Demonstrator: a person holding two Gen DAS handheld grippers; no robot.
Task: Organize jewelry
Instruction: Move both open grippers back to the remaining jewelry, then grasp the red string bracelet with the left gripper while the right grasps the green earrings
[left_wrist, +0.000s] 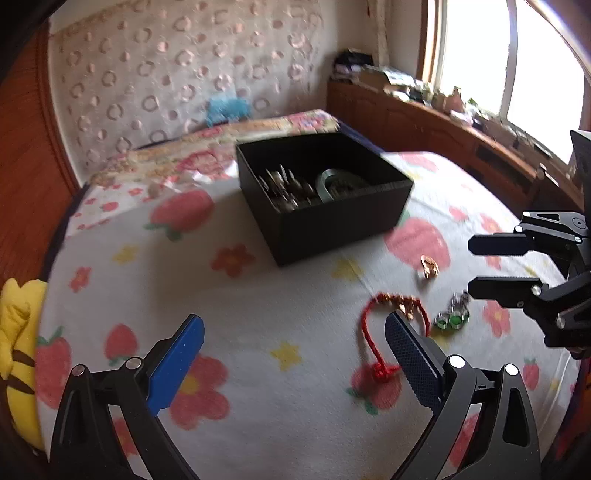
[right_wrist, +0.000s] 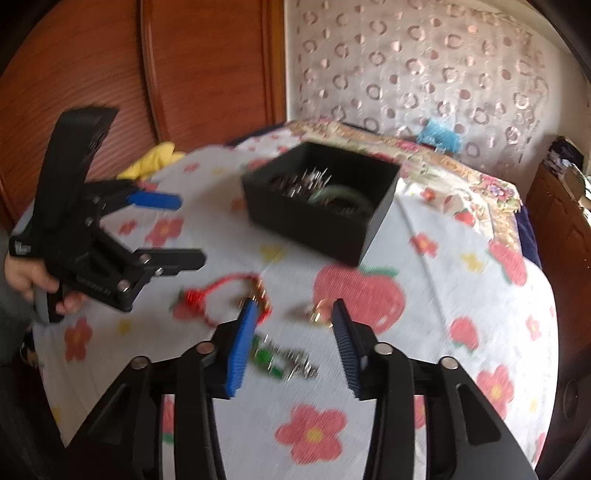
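Loosely spread on the bed (right_wrist: 461, 369) near the black box (right_wrist: 325, 218), the red cord bracelet (right_wrist: 218, 291) looks light and limp; pinch its knot. Both claws, left (left_wrist: 293, 356) and right (right_wrist: 295, 343), gape wide, empty.

Red cord bracelet (left_wrist: 384, 332) (blurred) beside black box (left_wrist: 325, 195).

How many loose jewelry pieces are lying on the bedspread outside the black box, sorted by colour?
Red cord bracelet: 1
Gold-coloured piece: 1
Silver piece with green stones: 1
Total: 3
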